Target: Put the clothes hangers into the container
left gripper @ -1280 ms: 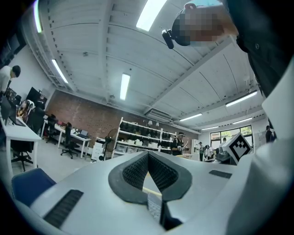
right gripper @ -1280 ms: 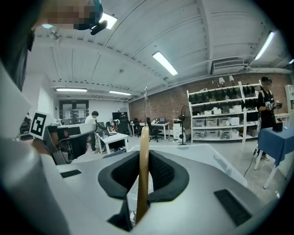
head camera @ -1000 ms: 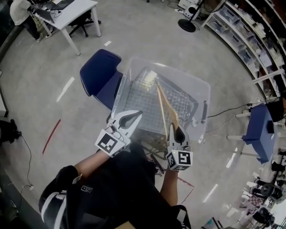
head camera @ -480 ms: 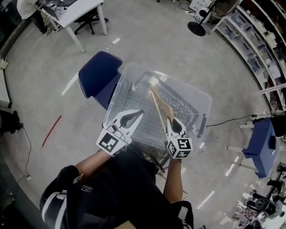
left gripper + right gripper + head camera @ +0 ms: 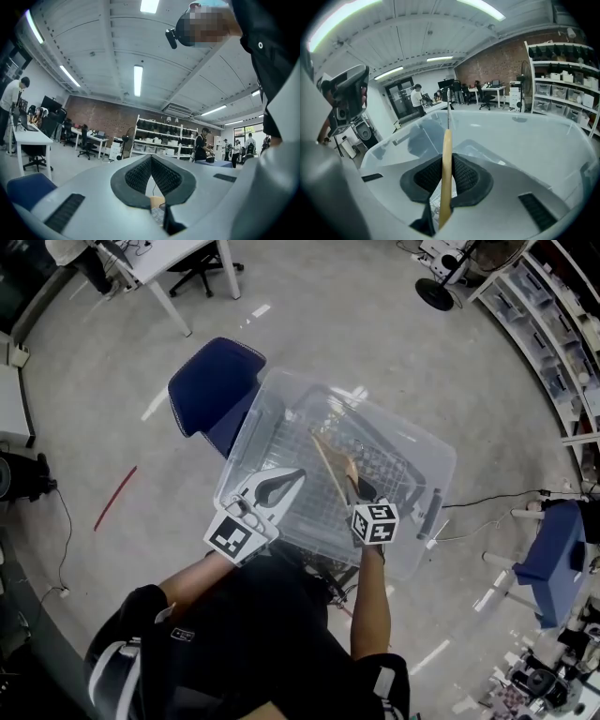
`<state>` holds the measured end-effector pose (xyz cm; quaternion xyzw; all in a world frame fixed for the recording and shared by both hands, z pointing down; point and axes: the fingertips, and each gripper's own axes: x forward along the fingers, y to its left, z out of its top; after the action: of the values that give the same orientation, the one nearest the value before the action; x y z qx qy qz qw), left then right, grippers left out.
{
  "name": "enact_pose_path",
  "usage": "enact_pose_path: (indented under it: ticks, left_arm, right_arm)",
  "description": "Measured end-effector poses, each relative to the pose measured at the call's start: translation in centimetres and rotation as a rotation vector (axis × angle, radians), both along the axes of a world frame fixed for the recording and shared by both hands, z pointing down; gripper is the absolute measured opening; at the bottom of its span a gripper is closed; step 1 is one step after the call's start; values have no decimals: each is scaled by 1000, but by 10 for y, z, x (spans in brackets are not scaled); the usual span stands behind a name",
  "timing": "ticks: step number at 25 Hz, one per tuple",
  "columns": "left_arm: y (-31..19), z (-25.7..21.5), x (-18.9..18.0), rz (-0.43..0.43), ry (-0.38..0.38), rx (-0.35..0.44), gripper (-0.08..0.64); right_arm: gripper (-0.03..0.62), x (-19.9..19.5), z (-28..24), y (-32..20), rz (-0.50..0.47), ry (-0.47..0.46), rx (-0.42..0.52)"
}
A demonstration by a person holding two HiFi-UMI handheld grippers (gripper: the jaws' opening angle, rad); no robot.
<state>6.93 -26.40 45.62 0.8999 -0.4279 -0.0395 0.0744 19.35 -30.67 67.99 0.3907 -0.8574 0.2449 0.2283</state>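
A clear plastic container stands on the floor in front of me, with a wire grid showing through it. In the head view my right gripper is over the container's near right part, shut on a wooden clothes hanger that slants away into the container. The right gripper view shows the hanger edge-on between the black pads, its metal hook pointing ahead, with my right gripper clamped on it. My left gripper hovers over the near left rim, jaws together and empty; its own view shows the left gripper shut.
A blue chair stands against the container's far left side. A white desk is at the far left, a floor fan and shelves at the far right, a blue table to the right. A red line marks the floor.
My right gripper has moved forward over the container with the hanger, which now lies lower and farther inside. The left gripper has barely shifted.
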Motion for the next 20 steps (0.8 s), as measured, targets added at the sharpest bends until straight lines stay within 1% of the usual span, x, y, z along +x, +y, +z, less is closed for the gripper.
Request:
enact_pose_path:
  ticks: [4, 6, 8, 11, 15, 20]
  left_arm:
    - [-6, 10, 3, -9, 12, -20, 23]
    - [-8, 16, 4, -3, -8, -39, 23]
    - [-10, 19, 4, 1, -18, -51, 23]
    - [-15, 20, 4, -11, 15, -39, 23]
    - [-21, 27, 6, -3, 11, -53, 23]
    - [-29, 31, 8, -1, 24, -64, 23]
  right_arm:
    - [71, -7, 38, -3, -70, -5, -49]
    - [71, -7, 56, -1, -83, -11, -82]
    - [71, -6, 71, 2, -79, -26, -115]
    - [71, -3, 93, 4, -71, -43, -159]
    - [71, 6, 122, 4, -58, -58, -223]
    - [78, 10, 158, 4, -62, -79, -300]
